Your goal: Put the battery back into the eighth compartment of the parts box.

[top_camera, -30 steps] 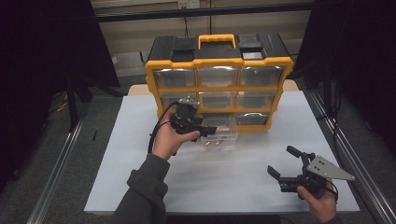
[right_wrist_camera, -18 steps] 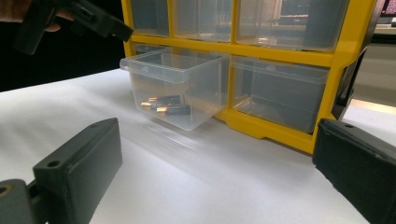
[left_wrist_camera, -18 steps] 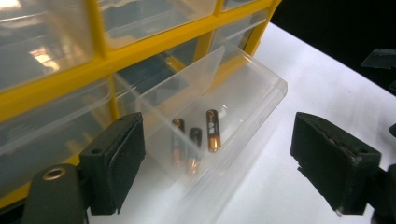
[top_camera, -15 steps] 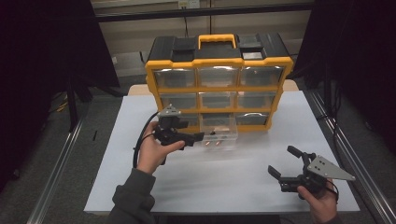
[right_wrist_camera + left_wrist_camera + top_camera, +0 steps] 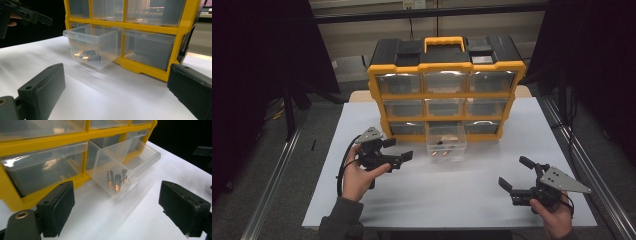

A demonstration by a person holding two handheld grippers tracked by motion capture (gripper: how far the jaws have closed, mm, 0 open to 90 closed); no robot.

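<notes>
**Drawer out, both tools empty**

Clear drawer (image 5: 446,142) pulled out of the organizer's (image 5: 445,90) bottom row, batteries (image 5: 114,181) inside. Left tool (image 5: 398,150) just left of it, jaws just opening, nothing between. Right tool (image 5: 517,174) gaping, well apart, over desk (image 5: 452,195).

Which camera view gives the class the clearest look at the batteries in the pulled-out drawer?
The left gripper view: the batteries lie close, seen from above through the clear drawer. The right gripper view shows them side-on; the high view shows small specks.
</notes>
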